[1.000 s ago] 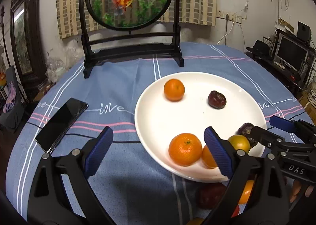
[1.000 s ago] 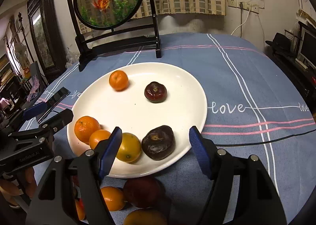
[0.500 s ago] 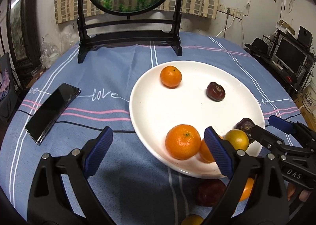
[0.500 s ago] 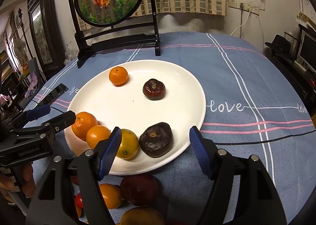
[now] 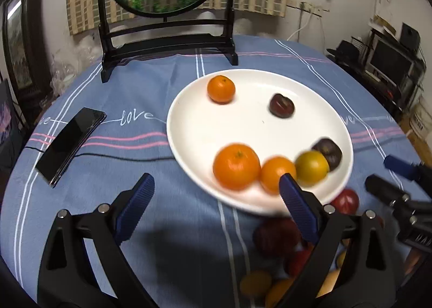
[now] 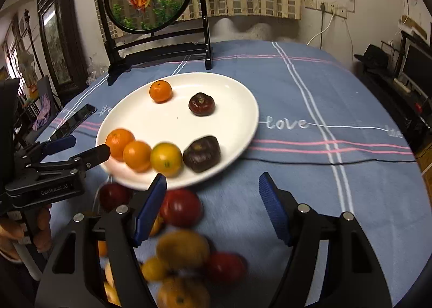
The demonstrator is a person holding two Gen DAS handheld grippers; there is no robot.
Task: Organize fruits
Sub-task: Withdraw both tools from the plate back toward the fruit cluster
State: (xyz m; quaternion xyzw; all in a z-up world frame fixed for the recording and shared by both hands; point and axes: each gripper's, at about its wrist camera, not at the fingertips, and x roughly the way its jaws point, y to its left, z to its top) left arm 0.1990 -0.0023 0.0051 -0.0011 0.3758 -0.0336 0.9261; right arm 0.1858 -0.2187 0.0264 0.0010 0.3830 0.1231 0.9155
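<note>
Here, right gripper (image 6: 213, 208): I see its jaws parted, empty, above loose fruit (image 6: 181, 208).
Left gripper (image 5: 216, 208): likewise spread, holding nothing.
Plate (image 6: 237, 129): six fruits on it.
Right view only: a hand (image 6: 40, 229) gripping the left tool.
Blurred: the heap nearest me.
</note>
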